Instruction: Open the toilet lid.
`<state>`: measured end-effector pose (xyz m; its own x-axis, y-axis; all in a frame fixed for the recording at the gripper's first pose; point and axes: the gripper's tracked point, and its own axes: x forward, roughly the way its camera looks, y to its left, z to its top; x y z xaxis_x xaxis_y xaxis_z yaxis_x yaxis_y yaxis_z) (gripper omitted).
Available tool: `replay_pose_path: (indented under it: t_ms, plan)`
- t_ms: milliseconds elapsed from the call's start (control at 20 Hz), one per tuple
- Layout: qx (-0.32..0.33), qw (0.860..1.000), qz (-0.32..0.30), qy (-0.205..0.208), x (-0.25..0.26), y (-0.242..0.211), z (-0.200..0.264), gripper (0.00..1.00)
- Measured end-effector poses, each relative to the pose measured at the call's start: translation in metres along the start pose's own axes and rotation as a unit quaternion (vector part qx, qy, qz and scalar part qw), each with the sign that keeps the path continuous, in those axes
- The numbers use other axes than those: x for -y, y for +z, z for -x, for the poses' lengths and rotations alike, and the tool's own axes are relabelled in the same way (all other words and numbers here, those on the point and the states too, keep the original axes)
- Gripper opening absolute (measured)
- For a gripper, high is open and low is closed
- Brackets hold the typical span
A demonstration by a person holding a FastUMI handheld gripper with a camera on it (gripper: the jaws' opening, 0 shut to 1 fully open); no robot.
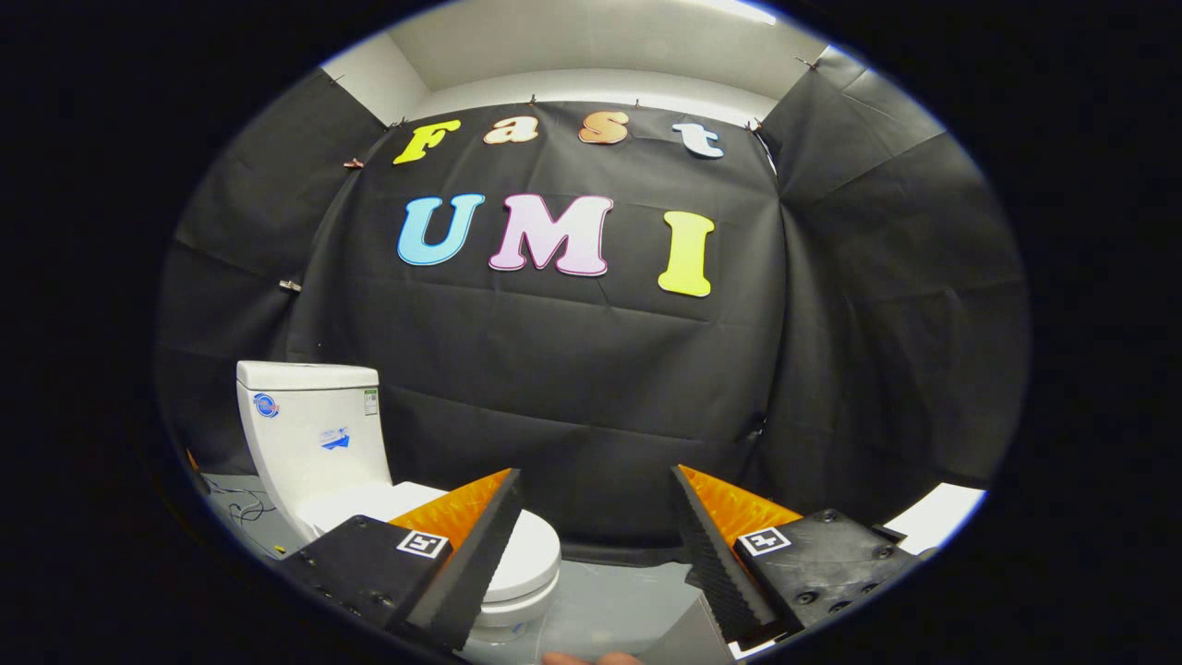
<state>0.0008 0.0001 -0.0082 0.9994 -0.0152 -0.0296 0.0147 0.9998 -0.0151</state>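
Tongs point(596, 545) spread wide and empty, toilet point(369, 499) sits low on the floor beyond the left finger with its lid point(526, 554) down; lid looks like stiff, smooth, light plastic, so I'd hook under its front rim and swing up.

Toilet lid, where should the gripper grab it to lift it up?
Probably at the front rim of the toilet lid, the rounded end farthest from the tank, coming from the front and lifting up. The lid lies flat and closed, and likely hinges by the tank. The gripper is open, with the lid behind its left finger.
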Motion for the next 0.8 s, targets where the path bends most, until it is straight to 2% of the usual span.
replay_pose_path:
  t_ms: [400,550,700,800]
  plan:
    - [-0.014,1.000,-0.012,-0.002,0.003,-0.008,-0.002,0.98]
    - [-0.038,0.999,-0.021,0.028,-0.012,-0.020,0.000,0.98]
    - [-0.062,0.998,-0.009,0.032,-0.015,-0.034,-0.003,0.98]
    - [-0.093,0.994,-0.012,0.052,-0.029,-0.053,-0.001,0.98]
